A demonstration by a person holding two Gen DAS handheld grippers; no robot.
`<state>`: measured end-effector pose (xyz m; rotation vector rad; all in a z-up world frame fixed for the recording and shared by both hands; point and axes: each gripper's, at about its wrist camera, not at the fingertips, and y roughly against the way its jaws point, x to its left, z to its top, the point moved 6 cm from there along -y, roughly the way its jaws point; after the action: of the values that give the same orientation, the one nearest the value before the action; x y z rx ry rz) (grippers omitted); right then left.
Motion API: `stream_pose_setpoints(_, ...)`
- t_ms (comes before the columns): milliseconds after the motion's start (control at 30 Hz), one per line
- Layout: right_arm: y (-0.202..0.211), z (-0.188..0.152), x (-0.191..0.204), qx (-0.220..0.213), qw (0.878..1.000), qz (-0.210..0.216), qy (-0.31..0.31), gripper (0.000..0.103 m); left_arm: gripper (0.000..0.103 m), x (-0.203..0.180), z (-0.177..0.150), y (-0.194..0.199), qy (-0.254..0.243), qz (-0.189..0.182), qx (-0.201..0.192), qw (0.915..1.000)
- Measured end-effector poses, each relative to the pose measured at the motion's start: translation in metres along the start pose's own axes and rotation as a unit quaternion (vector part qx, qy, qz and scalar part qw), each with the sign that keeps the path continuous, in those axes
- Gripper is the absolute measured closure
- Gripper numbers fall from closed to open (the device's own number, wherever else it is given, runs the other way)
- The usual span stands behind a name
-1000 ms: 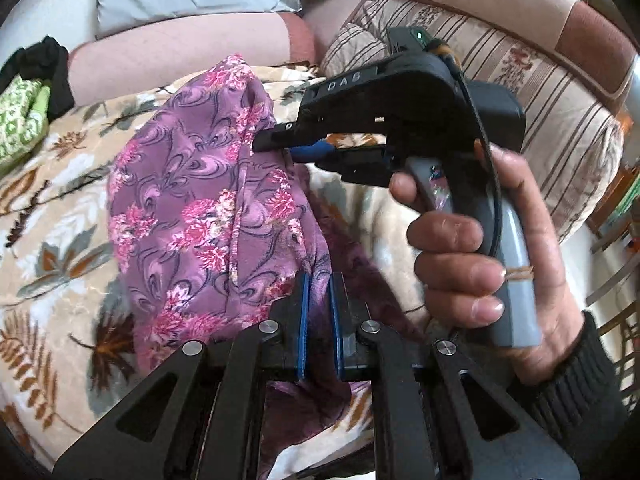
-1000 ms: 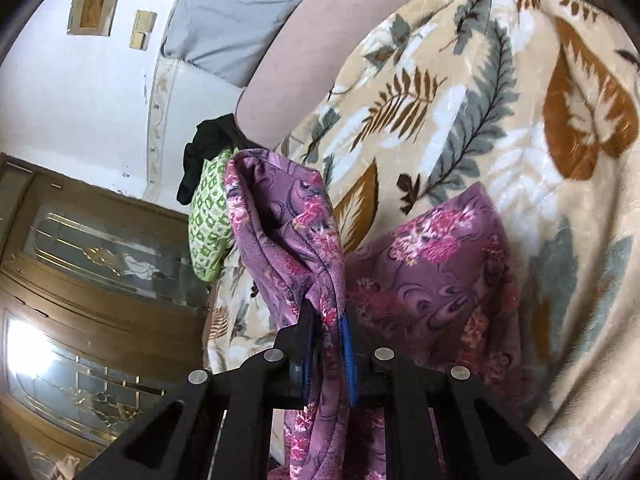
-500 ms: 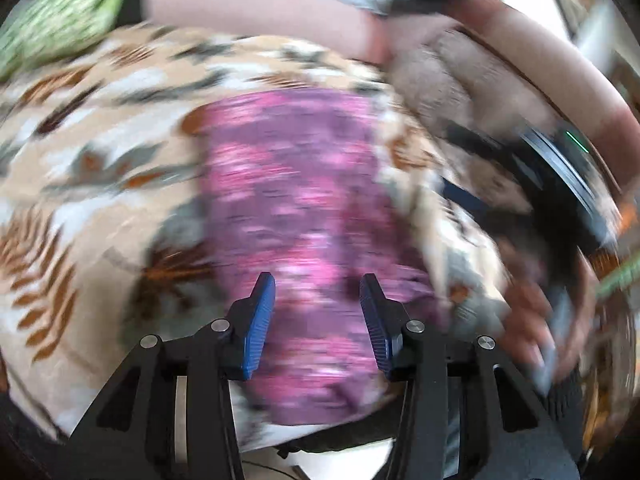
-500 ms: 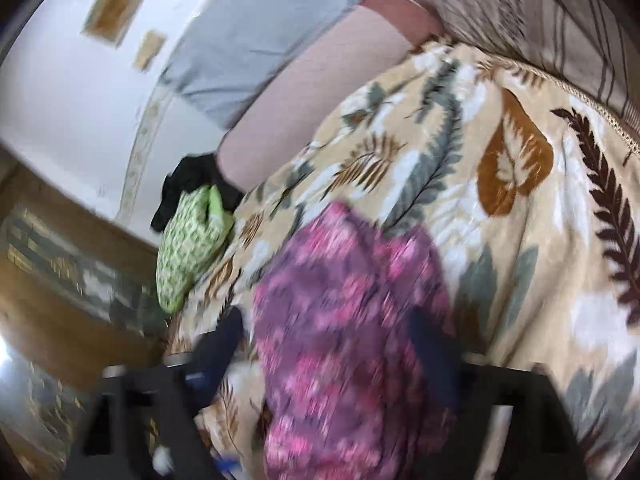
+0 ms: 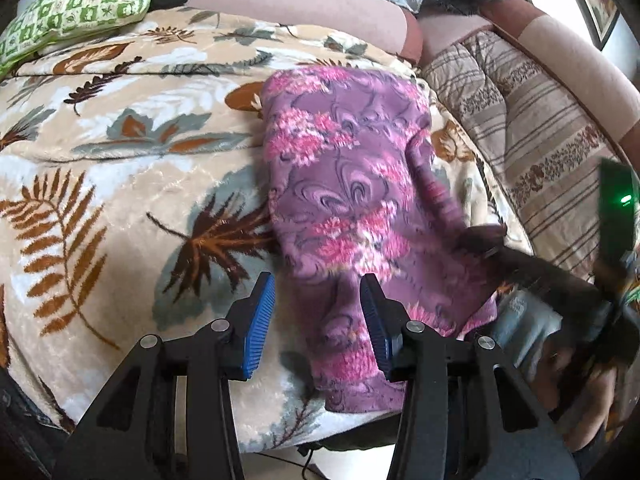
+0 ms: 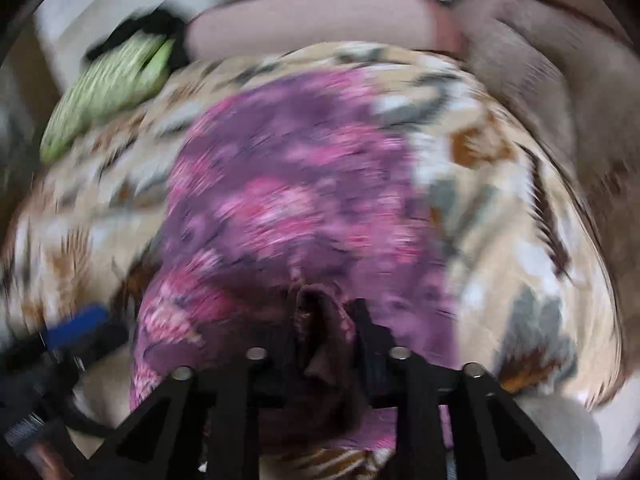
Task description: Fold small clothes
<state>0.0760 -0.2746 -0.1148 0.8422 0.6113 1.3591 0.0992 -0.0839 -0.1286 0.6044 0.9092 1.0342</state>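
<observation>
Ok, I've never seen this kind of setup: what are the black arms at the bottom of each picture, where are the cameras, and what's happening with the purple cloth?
There is no robot here. A person holds a pair of tongs in each hand, and a wide-angle camera on each pair looks forward along its two fingers. One picture is from the left hand; the blurred one is from the right. A purple floral garment lies on a leaf-patterned blanket, with a green checked cushion at the far corner. The left tongs have just opened and stand open over the garment's near end, gripping nothing. The right tongs have just been closing and appear to pinch a fold of the garment.
</observation>
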Motion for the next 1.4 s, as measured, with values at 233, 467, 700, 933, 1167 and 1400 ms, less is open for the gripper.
stream_pose_setpoints(233,-0.002,-0.012,-0.048,0.035,0.992,-0.003,-0.122,0.083,0.060,-0.010,-0.006,-0.011,-0.013,-0.009,0.018,0.9997)
stream_pose_setpoints(467,0.043,0.028,-0.054,-0.096,0.981,0.080,-0.149,0.001,0.060,-0.012,-0.003,-0.007,-0.002,-0.015,0.021,0.9997)
stream_pose_setpoints(700,0.027,0.084,-0.085,-0.074,0.958,0.223,-0.166,0.012,0.054,-0.106,-0.003,0.000,-0.193,0.002,-0.011,0.9812)
stream_pose_setpoints(933,0.025,0.066,-0.128,-0.087,0.923,0.269,-0.263,0.012,0.043,-0.180,-0.034,-0.053,-0.377,0.001,0.030,0.9257)
stream_pose_setpoints(1167,0.011,0.067,-0.140,-0.067,0.890,0.328,-0.308,0.012,0.084,-0.167,-0.024,-0.084,-0.384,0.033,0.027,0.9223)
stream_pose_setpoints(1400,-0.017,0.111,-0.095,0.002,0.928,0.329,-0.176,0.012,0.096,-0.152,-0.008,-0.061,-0.271,-0.036,0.041,0.9611)
